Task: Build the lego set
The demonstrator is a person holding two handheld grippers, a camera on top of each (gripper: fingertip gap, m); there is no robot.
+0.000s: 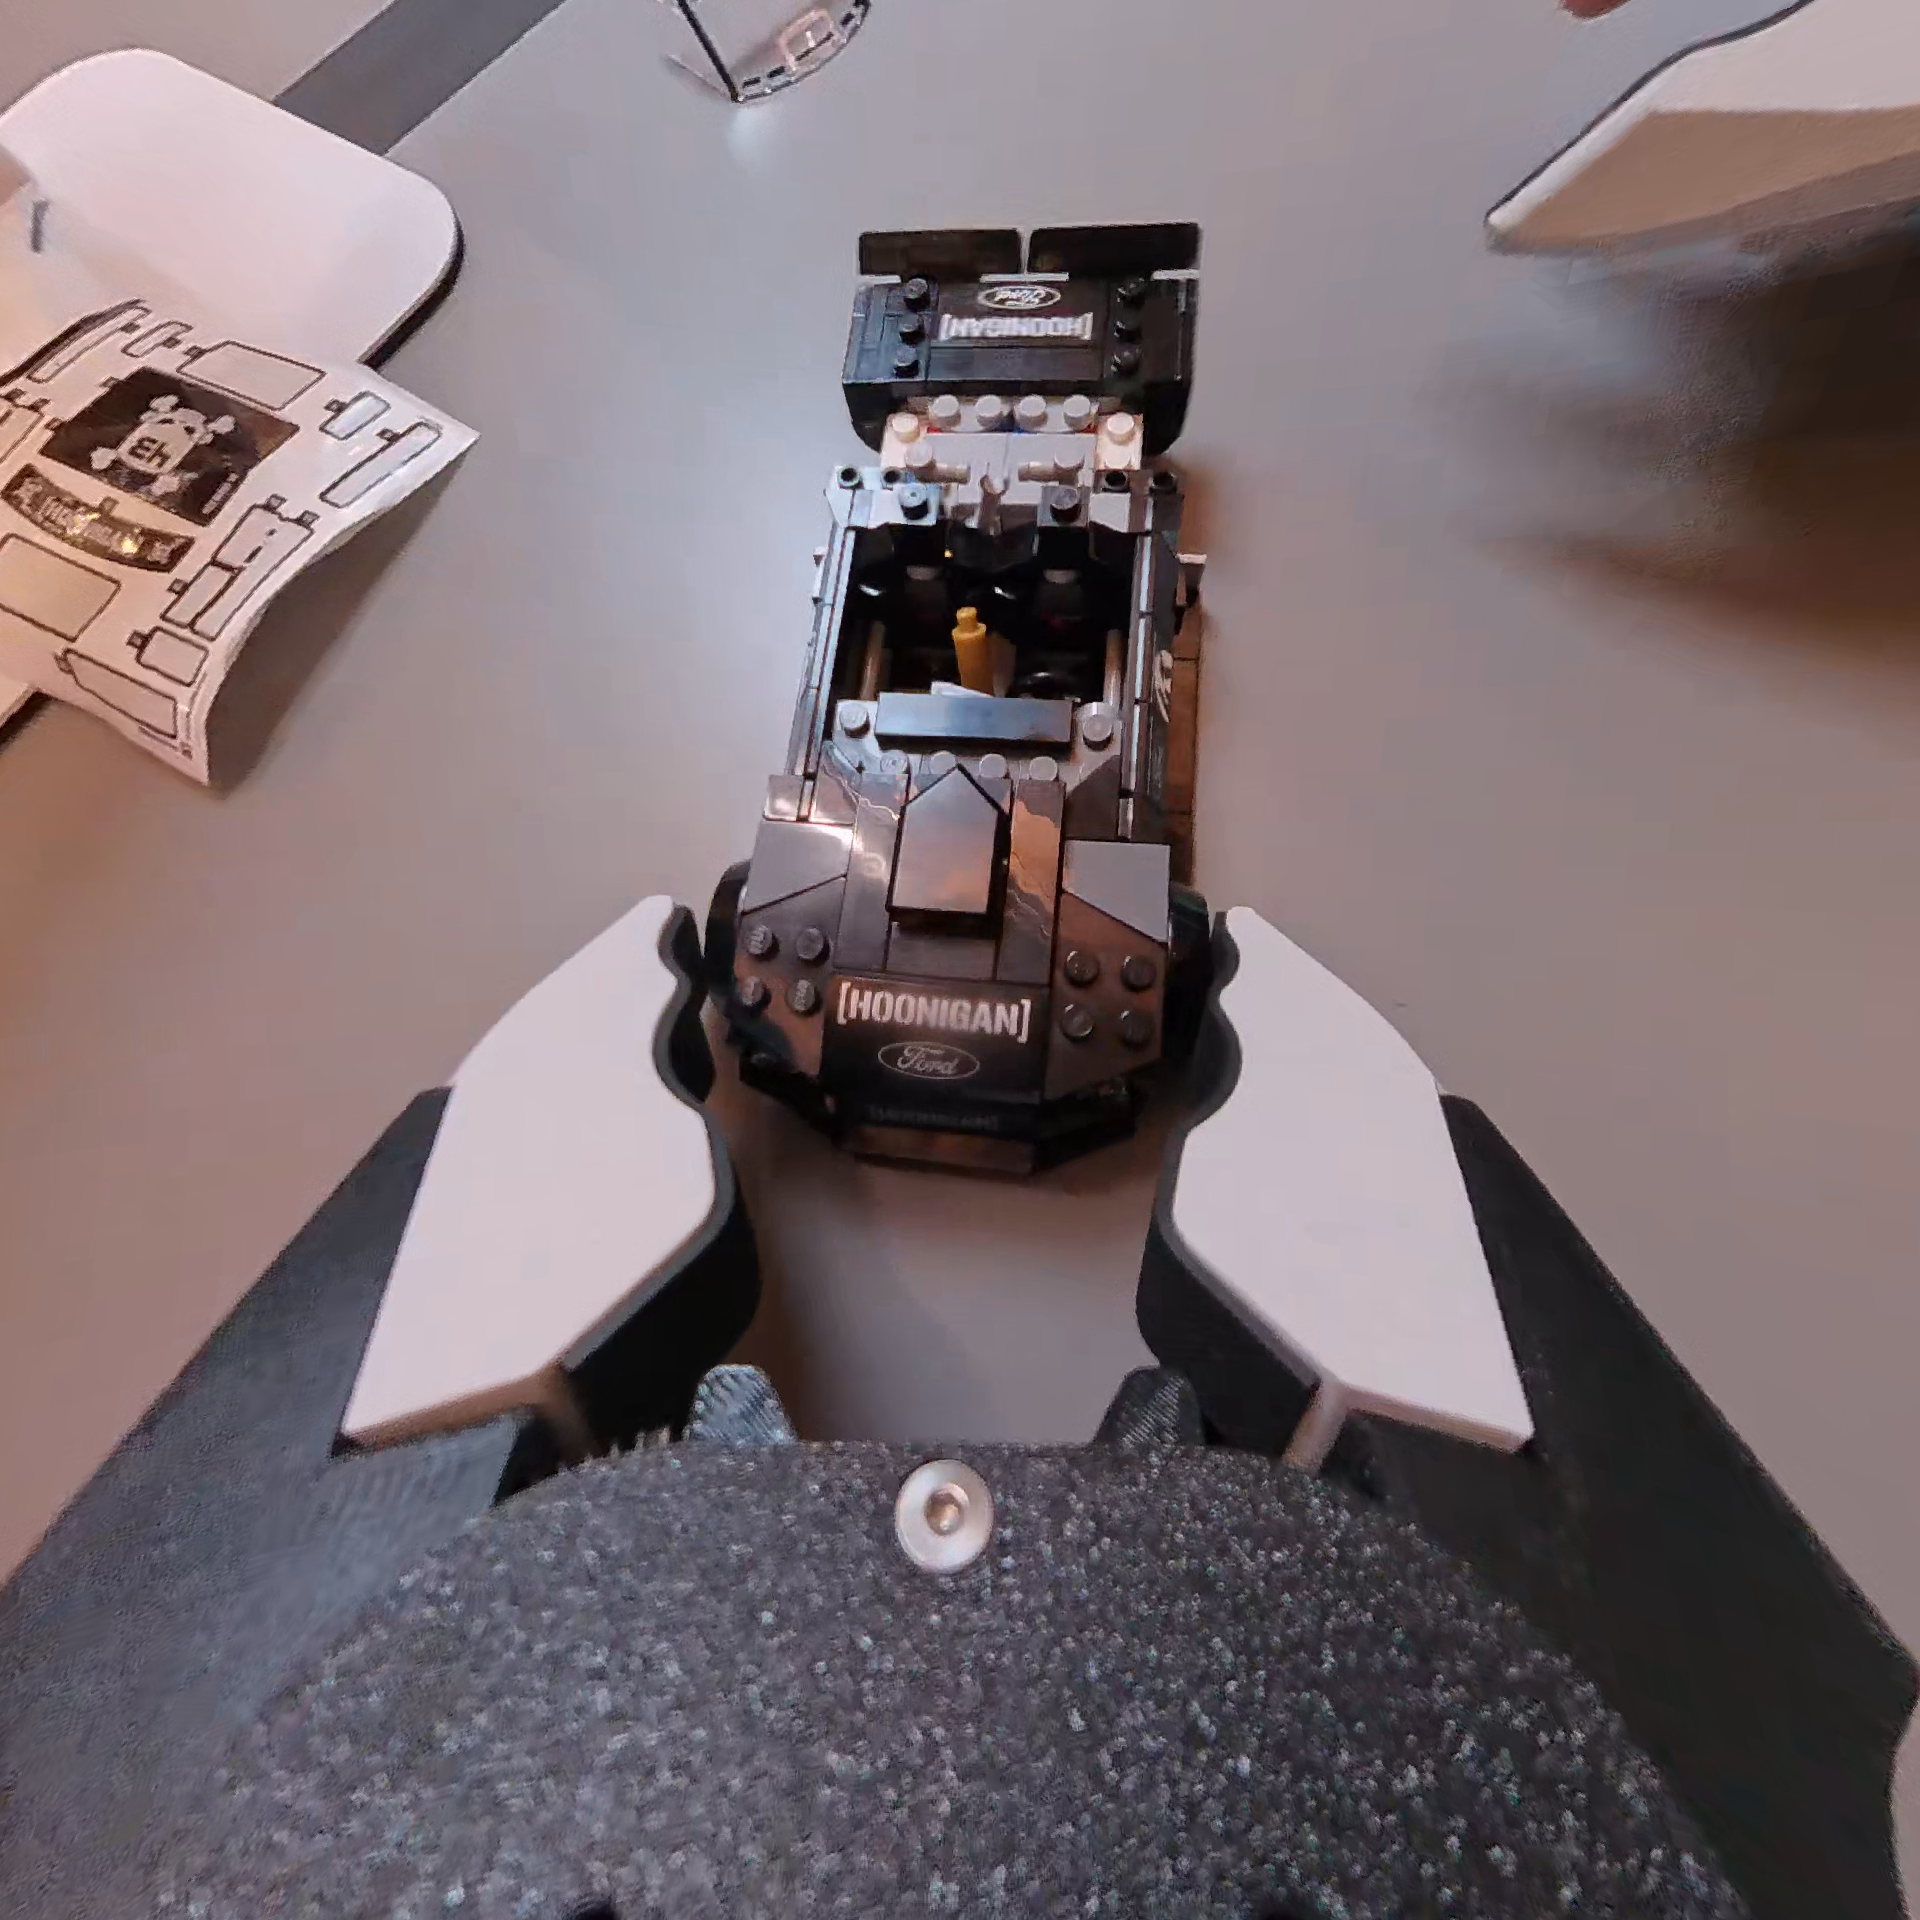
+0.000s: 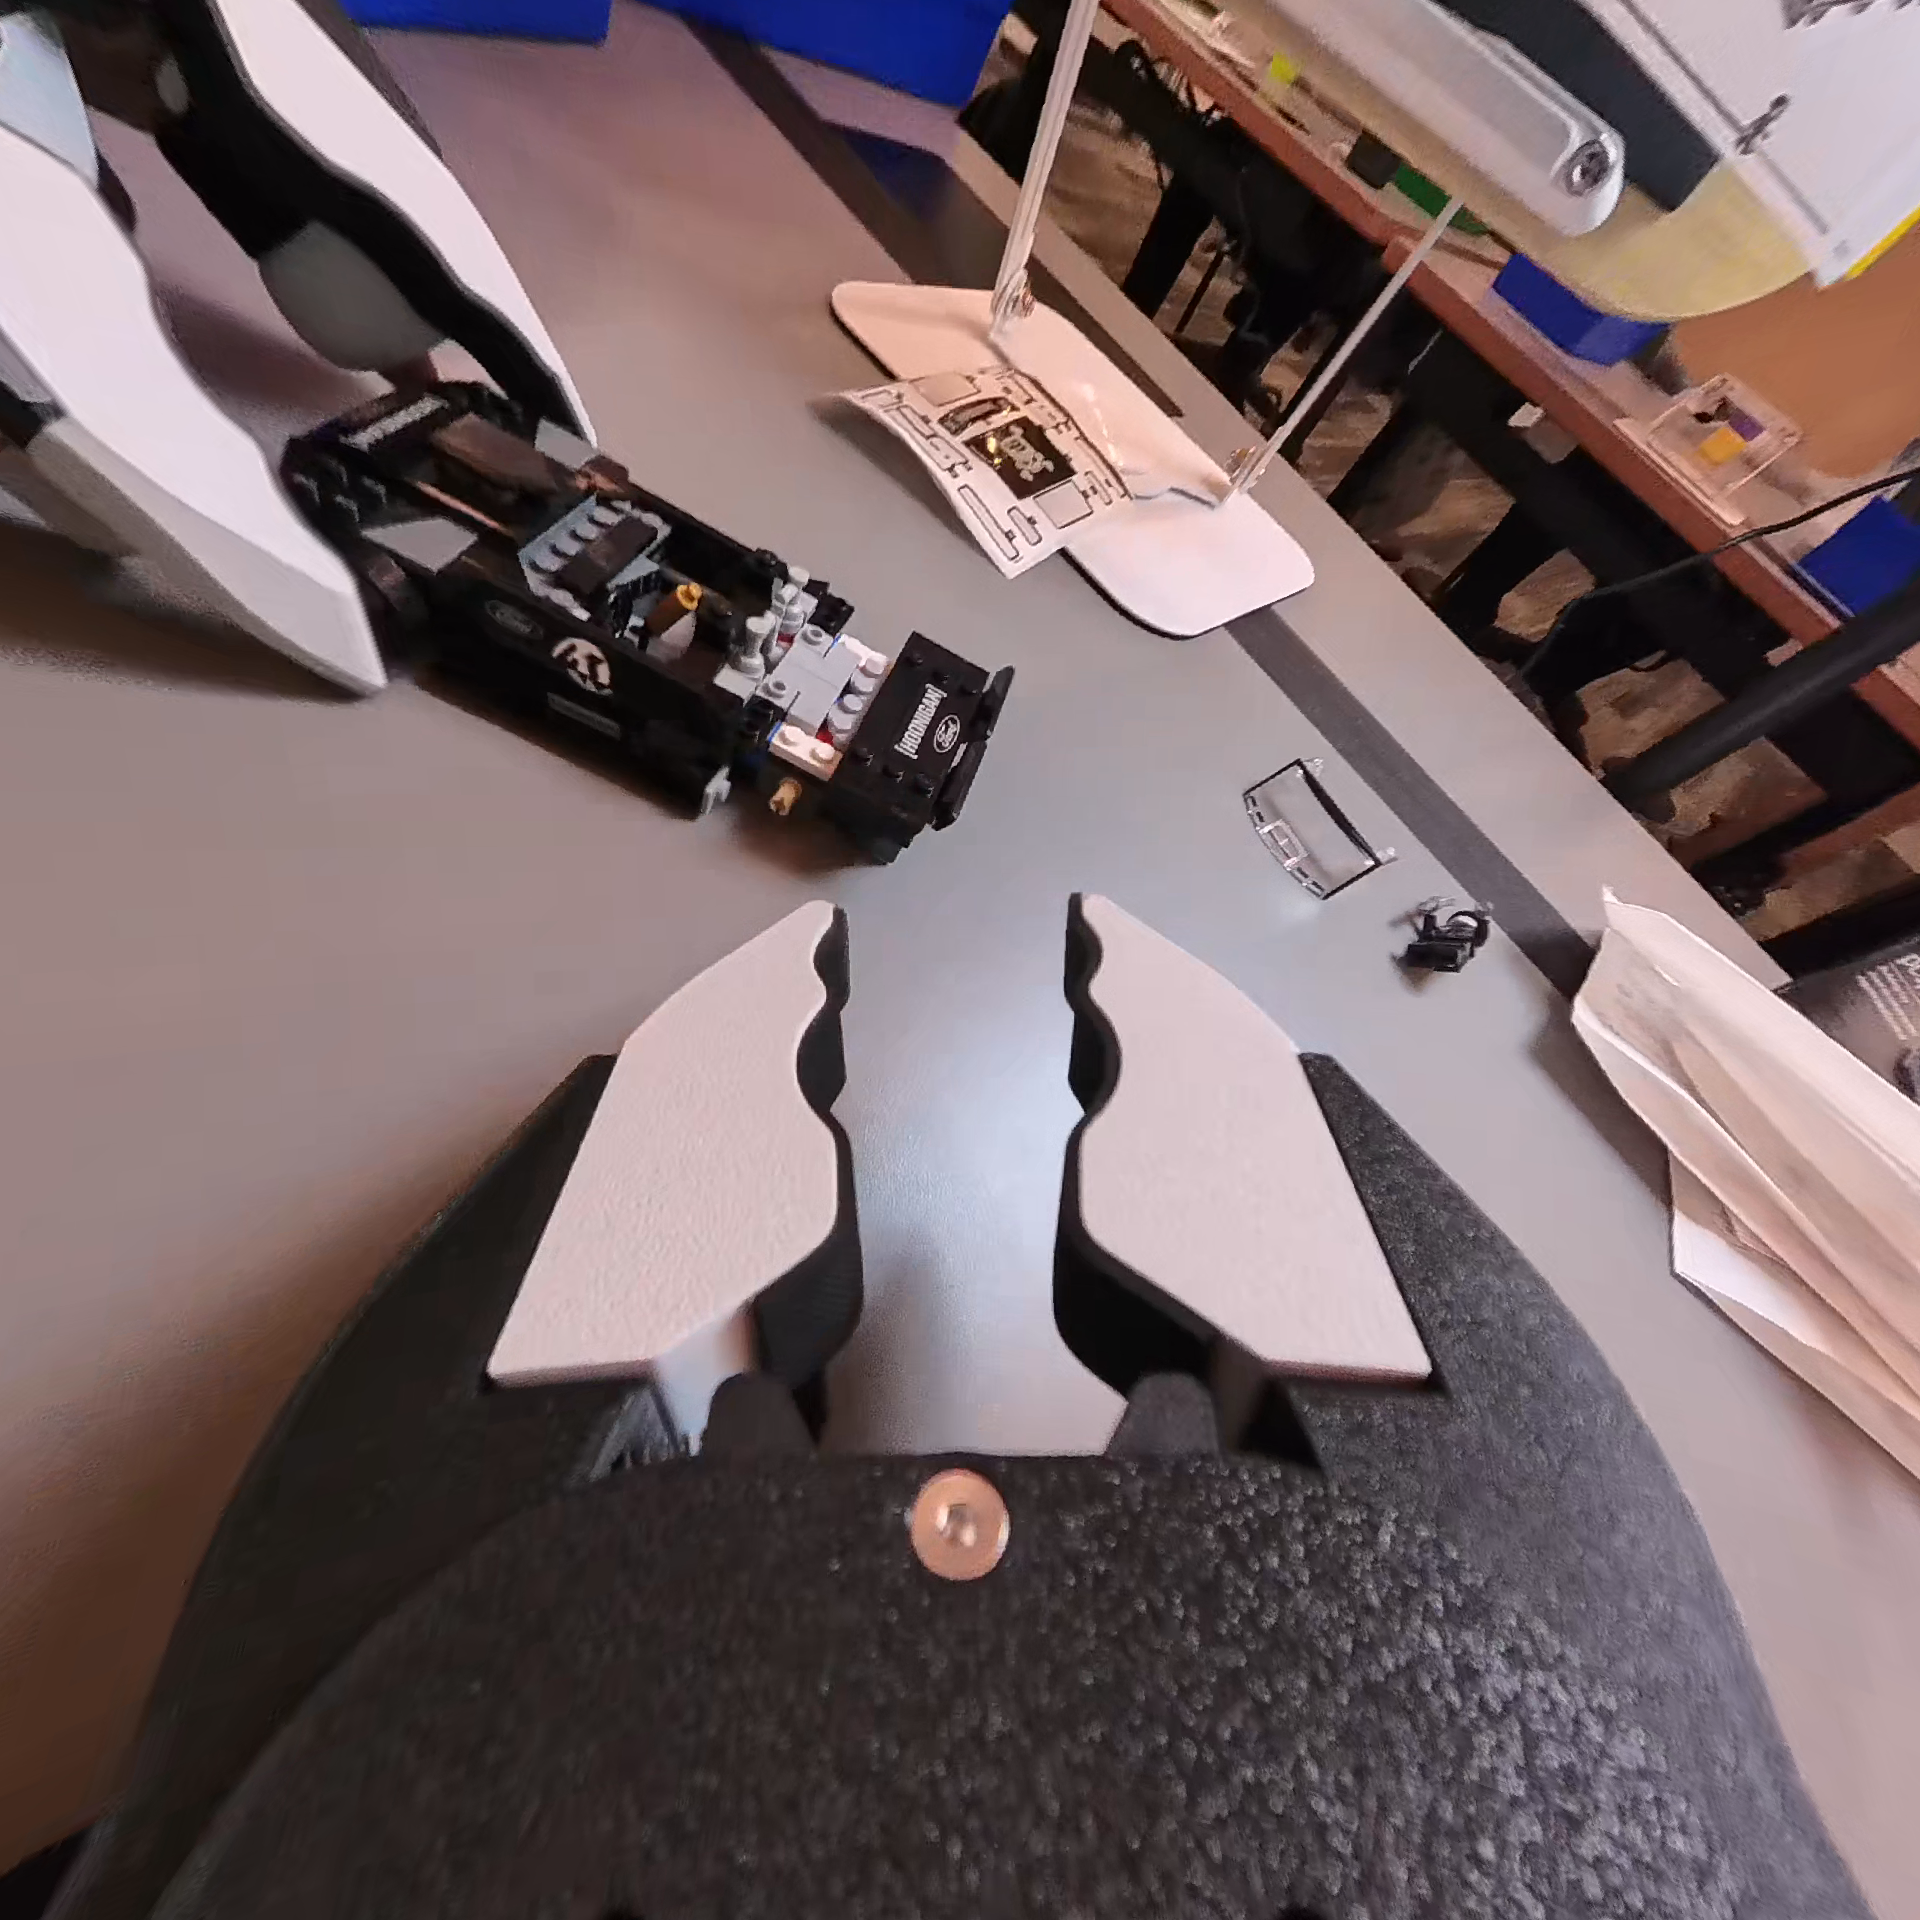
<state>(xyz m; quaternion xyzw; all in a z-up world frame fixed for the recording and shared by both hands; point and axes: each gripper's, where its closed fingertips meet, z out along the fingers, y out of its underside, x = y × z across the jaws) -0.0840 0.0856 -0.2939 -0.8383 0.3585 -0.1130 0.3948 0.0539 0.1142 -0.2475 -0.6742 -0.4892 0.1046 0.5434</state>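
A black lego car (image 1: 977,727) with an open roof lies on the grey table, nose toward my left gripper (image 1: 954,935). The left fingers press on both sides of the car's front, at the wheels. In the right wrist view the car (image 2: 644,644) sits at the upper left with the left gripper (image 2: 468,540) clamped on its nose. My right gripper (image 2: 956,914) is open and empty, hovering over bare table just short of the car's rear. A clear windscreen piece (image 2: 1311,836) and a small black piece (image 2: 1444,935) lie to its right.
A sticker sheet (image 1: 187,540) lies partly on a white stand base (image 1: 208,208) at the left; both show in the right wrist view (image 2: 1029,468). Crumpled paper bags (image 2: 1766,1195) lie at the right. The table edge (image 2: 1455,810) runs behind the loose pieces. The left gripper is farther from the small black piece (image 2: 1444,935), some 30 centimeters, than the right, some 20 centimeters.
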